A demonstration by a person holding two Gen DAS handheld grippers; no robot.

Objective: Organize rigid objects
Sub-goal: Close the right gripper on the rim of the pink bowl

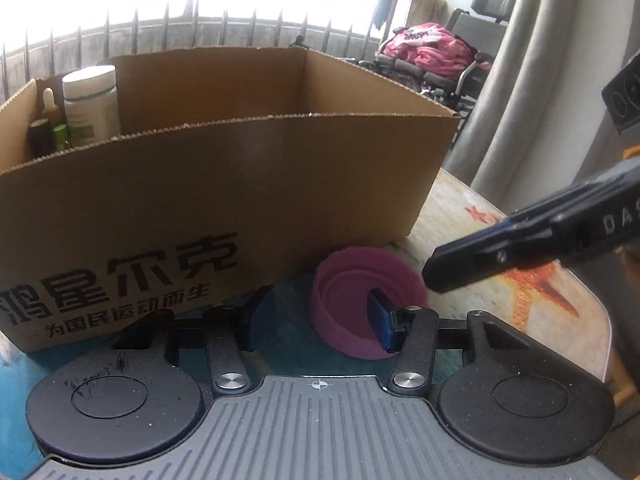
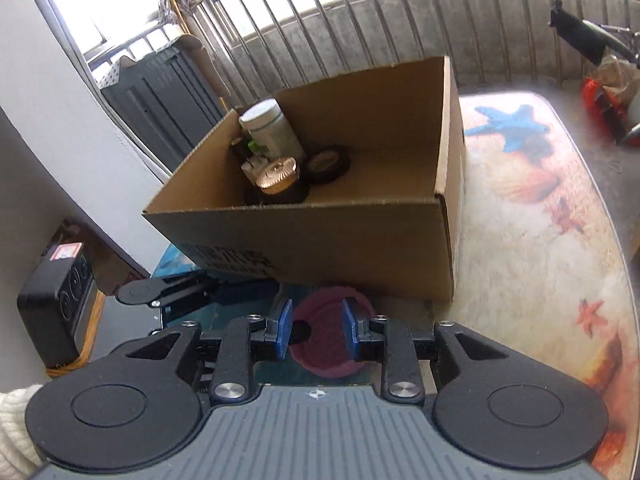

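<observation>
A pink round lid (image 1: 360, 280) lies open side up on the table, right in front of the cardboard box (image 1: 240, 184). My left gripper (image 1: 320, 308) is open. Its right finger (image 1: 382, 320) sits inside the lid, its left finger outside, and the lid's near wall stands between them untouched. In the right wrist view the right gripper (image 2: 316, 328) hovers open above the lid (image 2: 324, 340), pads apart and holding nothing. One of its fingers (image 1: 460, 268) shows beside the lid in the left wrist view. Inside the box stand a white bottle (image 2: 268, 128), a gold-capped jar (image 2: 278, 174) and a dark round tin (image 2: 326, 162).
The box fills the table's far left; the starfish-print cloth (image 2: 540, 240) runs bare to its right up to the rounded edge. A black device (image 2: 56, 304) sits low at left. A curtain (image 1: 540, 80) and a wheelchair with pink blankets (image 1: 432, 52) stand beyond.
</observation>
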